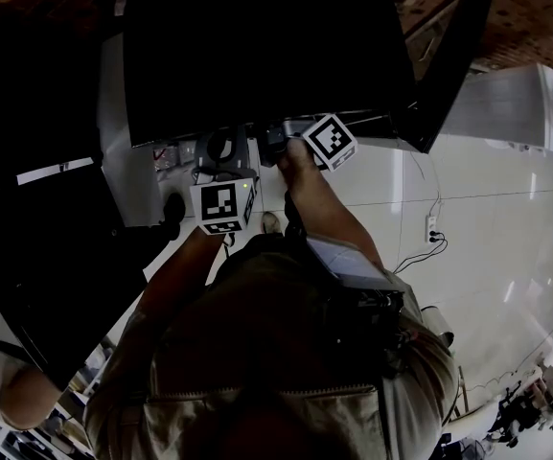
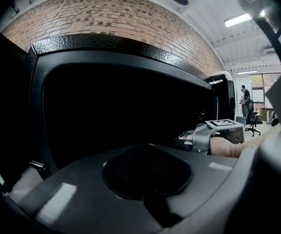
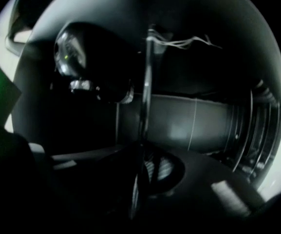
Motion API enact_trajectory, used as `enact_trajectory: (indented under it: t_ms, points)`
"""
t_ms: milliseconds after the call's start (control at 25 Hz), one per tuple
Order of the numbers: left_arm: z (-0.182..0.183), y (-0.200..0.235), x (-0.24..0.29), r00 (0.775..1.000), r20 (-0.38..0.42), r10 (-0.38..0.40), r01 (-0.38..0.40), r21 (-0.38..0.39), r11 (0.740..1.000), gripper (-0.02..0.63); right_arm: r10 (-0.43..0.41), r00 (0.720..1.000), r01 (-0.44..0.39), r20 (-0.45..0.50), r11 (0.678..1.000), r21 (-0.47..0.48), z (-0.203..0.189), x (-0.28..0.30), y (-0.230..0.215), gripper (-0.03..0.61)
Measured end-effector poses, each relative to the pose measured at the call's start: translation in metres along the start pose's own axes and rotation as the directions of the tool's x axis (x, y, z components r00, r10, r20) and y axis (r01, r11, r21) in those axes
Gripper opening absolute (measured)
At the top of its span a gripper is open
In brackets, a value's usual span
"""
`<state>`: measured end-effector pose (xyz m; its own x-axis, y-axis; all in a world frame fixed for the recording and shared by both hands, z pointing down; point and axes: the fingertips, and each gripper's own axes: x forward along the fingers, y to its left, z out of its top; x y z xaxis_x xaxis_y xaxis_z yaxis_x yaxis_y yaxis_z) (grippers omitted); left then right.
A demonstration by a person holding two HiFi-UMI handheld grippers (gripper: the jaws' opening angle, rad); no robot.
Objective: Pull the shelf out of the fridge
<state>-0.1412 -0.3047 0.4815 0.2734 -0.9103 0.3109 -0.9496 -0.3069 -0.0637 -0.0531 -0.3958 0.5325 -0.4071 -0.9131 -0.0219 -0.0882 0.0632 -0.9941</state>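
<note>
A person (image 1: pixel 286 353) in a tan top stands over a small black fridge (image 1: pixel 257 56) and holds a gripper in each hand. The left gripper (image 1: pixel 221 166) is nearest, held out in front of the fridge and not touching it. Its jaws are wide apart with nothing between them. Its own view shows one grey jaw with a dark pad (image 2: pixel 145 172) low down, and the dark mouth of the fridge past it. A bit farther on, the right gripper (image 1: pixel 281 137) reaches into the front of the fridge, with the right hand (image 1: pixel 300 166) behind it. It is turned on its side, so in its own view the shelf (image 3: pixel 145 106) looks like a thin shiny line that runs from top to bottom. The jaws sit one on each side of that thin edge and are closed down on it. The shelf is inside the fridge. Behind it are the grey back wall (image 3: pixel 179 126) of the fridge and some ribs (image 3: pixel 257 130) on the side wall. The fridge door (image 1: pixel 449 65) hangs open on the right. Past the fridge the floor (image 1: pixel 487 218) is pale and shiny, and a white plug box (image 1: pixel 431 228) with a cord sits on it. Far back is a brick wall (image 2: pixel 130 18), and another person (image 2: pixel 245 97) stands near an office chair (image 2: pixel 252 122).
</note>
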Motion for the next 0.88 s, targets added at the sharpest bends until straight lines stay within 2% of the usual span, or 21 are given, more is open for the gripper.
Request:
enact_trajectory:
  t_ms: [280, 640, 880]
  points:
    - [-0.003, 0.005, -0.01, 1.0, 0.006, 0.012, -0.012, -0.012, 1.0, 0.006, -0.006, 1.0, 0.004, 0.012, 0.994, 0.108, -0.004, -0.01, -0.001, 0.011]
    - [0.002, 0.001, -0.038, 1.0, 0.029, -0.005, 0.006, -0.035, 0.999, 0.006, -0.018, 1.0, 0.016, 0.016, 0.993, 0.118, -0.01, -0.038, 0.007, 0.011]
    - [0.014, -0.004, -0.063, 0.997, 0.08, -0.016, 0.019, -0.038, 0.999, 0.006, -0.021, 0.999, 0.017, 0.026, 0.991, 0.134, -0.02, -0.065, 0.013, 0.011]
